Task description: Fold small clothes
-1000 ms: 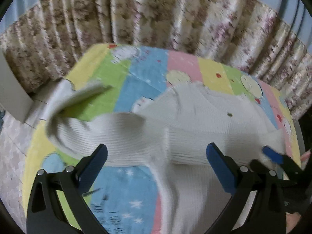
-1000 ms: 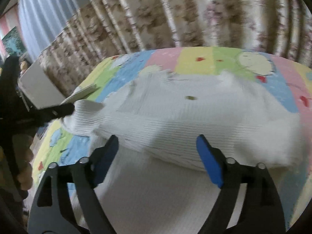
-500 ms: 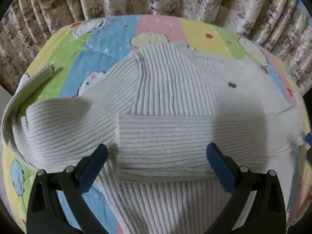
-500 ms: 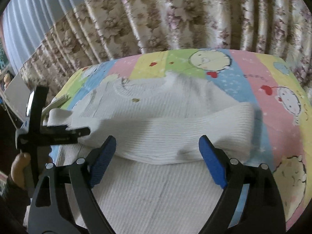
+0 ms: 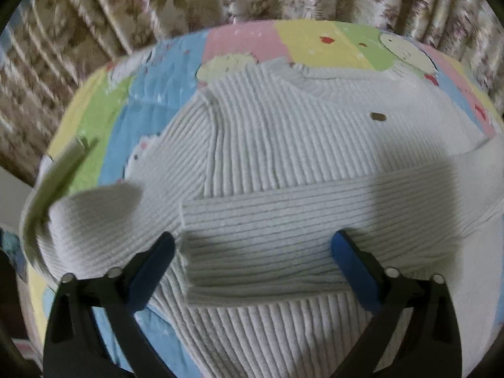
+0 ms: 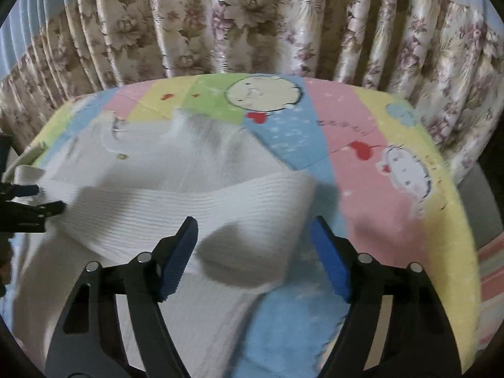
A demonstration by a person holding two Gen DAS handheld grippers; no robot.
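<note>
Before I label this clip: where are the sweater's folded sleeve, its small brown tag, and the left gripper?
folded sleeve (image 5: 283, 220), left wrist view, mid-length on its ribs.
brown tag (image 5: 378, 116), left wrist view, its centre.
left gripper (image 5: 252, 249), left wrist view, midway between fingertips.

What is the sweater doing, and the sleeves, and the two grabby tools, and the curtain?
Sweater: lying flat on the quilt.
Right sleeve: folded across the body.
Left sleeve: bunched up, not folded in.
Left tool: open, holding nothing.
Right tool: open, holding nothing.
Curtain: drawn shut.
</note>
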